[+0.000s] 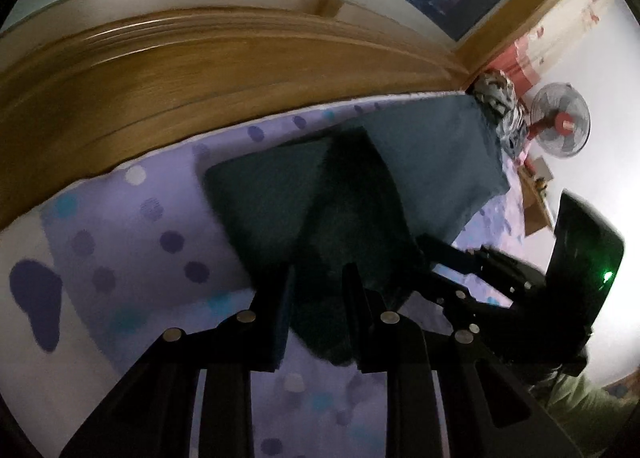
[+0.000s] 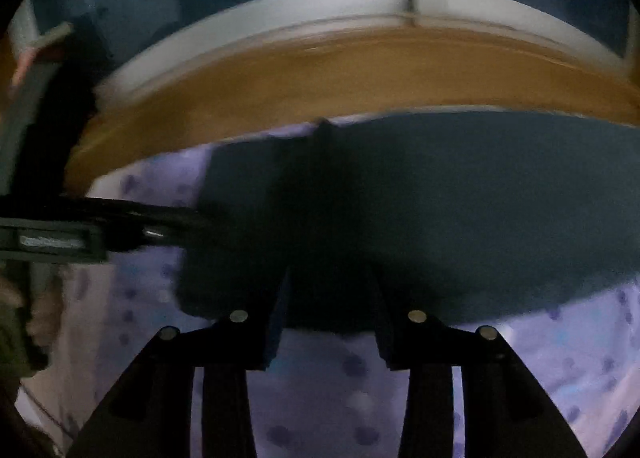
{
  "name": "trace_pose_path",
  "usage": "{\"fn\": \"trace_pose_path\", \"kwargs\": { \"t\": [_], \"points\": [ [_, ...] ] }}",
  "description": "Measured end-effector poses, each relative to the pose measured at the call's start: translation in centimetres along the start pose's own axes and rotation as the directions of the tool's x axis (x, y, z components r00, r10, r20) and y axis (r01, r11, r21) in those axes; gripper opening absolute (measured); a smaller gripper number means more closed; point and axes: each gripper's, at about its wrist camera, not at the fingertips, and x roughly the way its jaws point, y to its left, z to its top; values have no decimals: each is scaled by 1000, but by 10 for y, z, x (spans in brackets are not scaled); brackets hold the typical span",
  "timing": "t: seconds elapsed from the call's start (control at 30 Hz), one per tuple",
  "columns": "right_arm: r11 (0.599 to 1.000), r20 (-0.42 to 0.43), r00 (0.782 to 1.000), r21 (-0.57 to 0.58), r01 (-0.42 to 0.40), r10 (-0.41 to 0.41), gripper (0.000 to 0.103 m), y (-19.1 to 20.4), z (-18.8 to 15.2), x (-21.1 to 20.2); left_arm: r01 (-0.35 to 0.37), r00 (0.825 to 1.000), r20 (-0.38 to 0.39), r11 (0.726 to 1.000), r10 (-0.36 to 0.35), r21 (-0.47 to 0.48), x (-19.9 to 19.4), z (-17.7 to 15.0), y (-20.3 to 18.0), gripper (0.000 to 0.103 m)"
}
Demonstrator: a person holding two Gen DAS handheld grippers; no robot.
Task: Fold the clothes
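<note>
Purple dotted bedsheet (image 1: 120,250) carries the dark garment (image 1: 304,194) at twelve o'clock of both claws; left gripper (image 1: 318,278) pinches its near edge, right gripper (image 2: 330,290) straddles the hem, grip uncertain, likely for folding.

1. Dark garment (image 2: 460,210): cut off at right edge of right wrist view; folds lost in shadow.
2. Wooden headboard (image 1: 200,70): motion-smeared, upper left.
3. Patterned bundle (image 1: 500,106), upper right: unidentifiable.
</note>
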Motion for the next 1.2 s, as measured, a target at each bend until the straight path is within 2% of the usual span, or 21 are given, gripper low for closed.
{"fn": "trace_pose_path", "kwargs": {
  "t": [0.1,0.17,0.2,0.3,0.37,0.47,0.53,0.63,0.7,0.73,0.77,0.8,0.87,1.0,1.07,1.2],
  "points": [
    [998,49,998,-49,42,-40,38,22,-7,-23,7,999,51,997,-2,-81,-13,2,14,25],
    [994,83,994,-81,71,-65,39,37,-12,-38,3,998,69,993,5,-120,-13,5,23,38],
    [991,98,994,-114,64,-53,43,50,-13,-42,4,998,67,989,6,-147,-12,8,28,39],
    [977,104,995,-211,34,-12,58,73,-25,-55,59,998,32,977,-54,-207,1,12,37,40],
    [961,93,996,-274,35,-10,58,85,-31,-51,76,997,36,974,-70,-213,6,13,36,40],
    [941,76,996,-330,68,-45,58,103,-34,-25,82,997,29,975,-78,-207,13,19,32,42],
    [923,69,990,-357,142,-125,58,108,-35,-7,69,998,20,978,-66,-199,20,24,29,43],
    [931,73,987,-331,157,-141,56,107,-34,-4,41,999,24,979,-37,-200,21,26,24,44],
    [930,78,984,-320,180,-163,41,106,-33,-4,4,999,32,983,2,-184,20,24,18,39],
    [934,77,984,-310,178,-162,38,104,-33,-6,-31,999,33,986,37,-162,20,24,14,26],
    [942,77,985,-292,168,-152,30,102,-32,-8,-68,997,32,988,73,-137,20,23,9,22],
    [953,78,988,-263,151,-135,23,97,-31,-13,-79,996,35,988,84,-130,19,22,5,22],
    [970,81,992,-216,110,-95,17,88,-29,-23,-74,996,46,986,82,-149,14,22,-1,18],
    [992,96,994,-119,-32,43,16,71,-20,-42,-94,990,92,985,107,-142,-2,25,-24,17],
    [990,100,988,-88,-113,122,16,63,-12,-49,-128,984,107,983,143,-135,-6,28,-39,17],
    [968,113,962,-57,-245,250,16,33,-6,-61,-153,976,132,975,174,-160,-8,33,-61,17]
  ]
}}
